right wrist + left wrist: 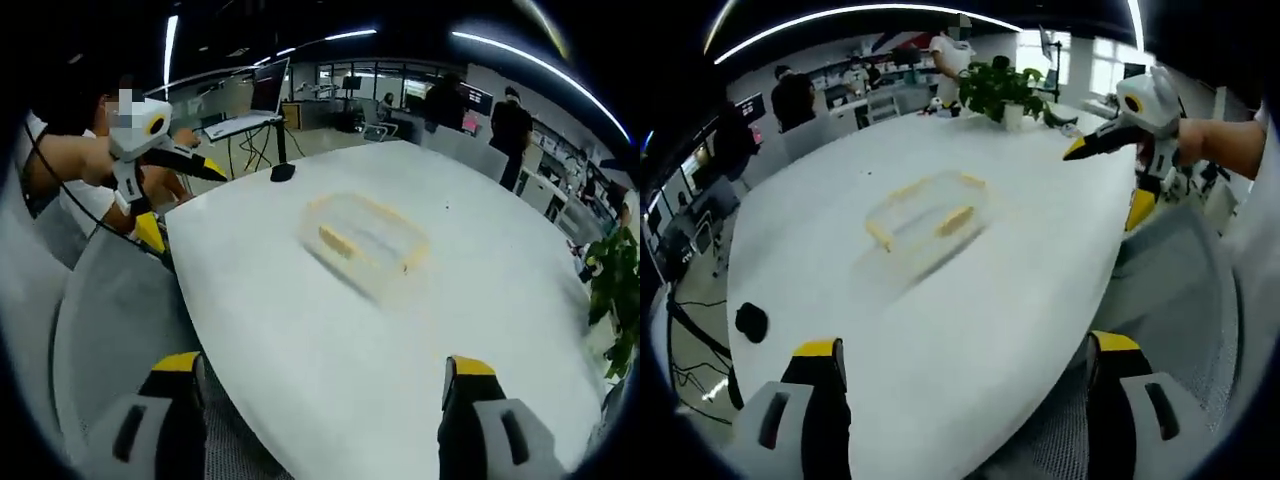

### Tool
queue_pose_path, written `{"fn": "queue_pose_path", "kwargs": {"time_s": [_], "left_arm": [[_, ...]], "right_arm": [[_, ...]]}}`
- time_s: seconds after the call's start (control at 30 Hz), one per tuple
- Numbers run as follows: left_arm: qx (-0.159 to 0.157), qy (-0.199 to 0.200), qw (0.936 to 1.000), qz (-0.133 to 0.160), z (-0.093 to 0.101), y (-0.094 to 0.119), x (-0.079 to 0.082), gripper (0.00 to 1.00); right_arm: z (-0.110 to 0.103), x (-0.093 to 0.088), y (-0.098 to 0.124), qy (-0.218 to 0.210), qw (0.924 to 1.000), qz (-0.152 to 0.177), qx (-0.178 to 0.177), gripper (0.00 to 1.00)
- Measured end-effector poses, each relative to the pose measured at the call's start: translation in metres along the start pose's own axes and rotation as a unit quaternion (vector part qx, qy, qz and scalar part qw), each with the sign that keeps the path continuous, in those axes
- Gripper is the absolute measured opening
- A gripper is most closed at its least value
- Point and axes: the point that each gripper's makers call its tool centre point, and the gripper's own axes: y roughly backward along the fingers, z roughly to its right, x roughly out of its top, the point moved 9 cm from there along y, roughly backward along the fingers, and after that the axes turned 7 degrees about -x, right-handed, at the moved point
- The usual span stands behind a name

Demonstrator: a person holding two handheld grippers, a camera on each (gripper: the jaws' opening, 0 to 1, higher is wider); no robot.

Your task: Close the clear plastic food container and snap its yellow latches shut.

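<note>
Two grippers hang back from the white desk point(970, 330), both with jaws spread and nothing between them. The left gripper point(960, 390) sits low at the near edge of the desk, and the right gripper point(320, 400) does the same from its own side; each also shows in the other's view, held up in a hand off the desk's edge. The clear food container point(928, 218) lies out toward the middle of the desk, well apart from both sets of fingers, yellow latches point(954, 221) showing along its sides. The blur hides whether the lid is seated or the latches are snapped. Judging by this, both hands are poised to reach in from opposite sides, which suits pressing latches on two sides at once
</note>
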Motion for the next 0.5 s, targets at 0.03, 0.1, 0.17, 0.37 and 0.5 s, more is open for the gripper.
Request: {"fn": "queue_pose_path", "kwargs": {"time_s": [0.03, 0.1, 0.17, 0.37, 0.5], "left_arm": [[0.001, 0.004, 1.0000, 0.003, 0.001, 0.001, -0.002, 0.99], [0.005, 0.006, 1.0000, 0.003, 0.003, 0.004, -0.006, 0.99], [0.008, 0.010, 0.9999, 0.000, 0.005, 0.007, -0.012, 0.98], [0.008, 0.024, 0.9997, -0.003, 0.014, 0.014, -0.024, 0.99], [0.006, 0.028, 0.9996, -0.003, 0.016, 0.016, -0.027, 0.99]], "right_arm": [[0.001, -0.001, 0.003, -0.002, 1.0000, 0.001, 0.000, 0.99], [0.001, -0.005, 0.008, 0.002, 1.0000, -0.002, -0.006, 0.99], [0.002, -0.010, 0.013, 0.004, 0.9999, -0.004, -0.012, 0.99], [0.001, -0.022, 0.020, -0.023, 0.9996, -0.014, -0.009, 0.99], [-0.003, -0.023, 0.021, -0.027, 0.9995, -0.017, -0.001, 0.99]]}}
